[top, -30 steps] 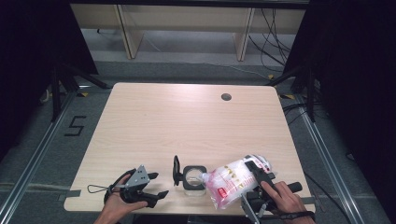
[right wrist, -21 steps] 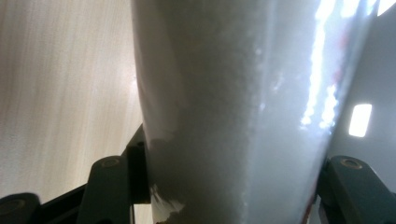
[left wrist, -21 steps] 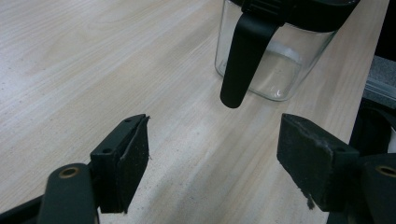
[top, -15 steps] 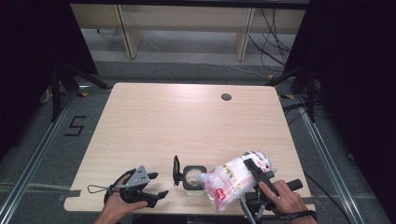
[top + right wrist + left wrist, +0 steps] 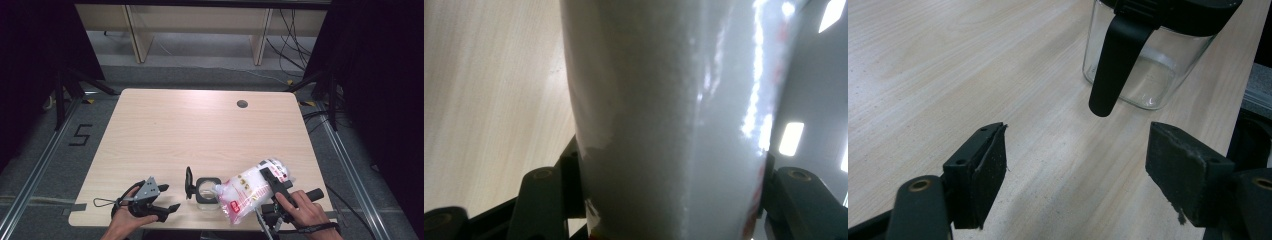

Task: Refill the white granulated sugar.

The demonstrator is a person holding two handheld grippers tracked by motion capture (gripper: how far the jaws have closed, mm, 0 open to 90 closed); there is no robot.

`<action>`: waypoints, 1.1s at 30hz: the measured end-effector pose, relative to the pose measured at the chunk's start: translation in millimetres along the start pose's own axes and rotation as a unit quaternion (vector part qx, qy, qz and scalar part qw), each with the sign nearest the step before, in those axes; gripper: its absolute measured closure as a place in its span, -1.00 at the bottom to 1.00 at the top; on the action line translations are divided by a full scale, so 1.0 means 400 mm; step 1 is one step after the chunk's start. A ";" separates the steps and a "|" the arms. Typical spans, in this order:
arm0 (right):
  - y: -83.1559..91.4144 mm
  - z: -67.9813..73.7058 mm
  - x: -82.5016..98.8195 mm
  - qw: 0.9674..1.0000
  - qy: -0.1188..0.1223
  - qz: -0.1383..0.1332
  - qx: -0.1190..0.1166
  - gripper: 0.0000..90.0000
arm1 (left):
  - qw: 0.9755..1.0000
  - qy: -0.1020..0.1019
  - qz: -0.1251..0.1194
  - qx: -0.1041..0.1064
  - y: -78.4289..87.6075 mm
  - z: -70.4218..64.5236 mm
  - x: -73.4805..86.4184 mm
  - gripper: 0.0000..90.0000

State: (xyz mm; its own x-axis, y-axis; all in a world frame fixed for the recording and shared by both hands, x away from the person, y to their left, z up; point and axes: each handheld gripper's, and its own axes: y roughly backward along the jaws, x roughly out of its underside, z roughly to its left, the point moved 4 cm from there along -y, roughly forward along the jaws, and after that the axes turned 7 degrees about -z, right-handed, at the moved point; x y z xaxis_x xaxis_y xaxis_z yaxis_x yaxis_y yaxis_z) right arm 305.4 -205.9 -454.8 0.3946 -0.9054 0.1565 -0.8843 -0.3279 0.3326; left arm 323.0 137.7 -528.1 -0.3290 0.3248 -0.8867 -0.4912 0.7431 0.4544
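A clear glass jar (image 5: 206, 191) with a black rim stands near the table's front edge, its black hinged lid (image 5: 189, 182) flipped open to the left. My right gripper (image 5: 274, 181) is shut on a plastic bag of white granules (image 5: 246, 193), which is held tilted with its lower end at the jar's mouth. In the right gripper view the bag (image 5: 664, 115) sits squeezed between both jaws of my right gripper (image 5: 669, 170). My left gripper (image 5: 169, 197) rests open on the table left of the jar. The left gripper view shows the jar (image 5: 1148, 70) ahead of the left gripper (image 5: 1075, 175), nothing between the pads (image 5: 990, 167).
The light wooden table (image 5: 200, 130) has a round cable hole (image 5: 242, 104) at its back right. The jar and both hands sit close to the front edge. Metal rails and cables run along the floor on both sides.
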 end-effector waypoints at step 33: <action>0.006 -0.020 -0.007 1.000 0.019 -0.009 0.012 -0.05 | 1.000 -0.008 0.004 -0.003 0.005 0.003 -0.001 -0.47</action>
State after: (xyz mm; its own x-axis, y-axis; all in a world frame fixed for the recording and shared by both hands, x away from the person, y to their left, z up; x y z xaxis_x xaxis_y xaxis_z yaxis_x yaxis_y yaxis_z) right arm 304.3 -202.2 -447.2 0.4199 -0.8884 0.1856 -0.8822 -0.3515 0.3133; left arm 323.2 139.6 -526.8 -0.3202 0.3398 -0.8843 -0.4930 0.7373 0.4619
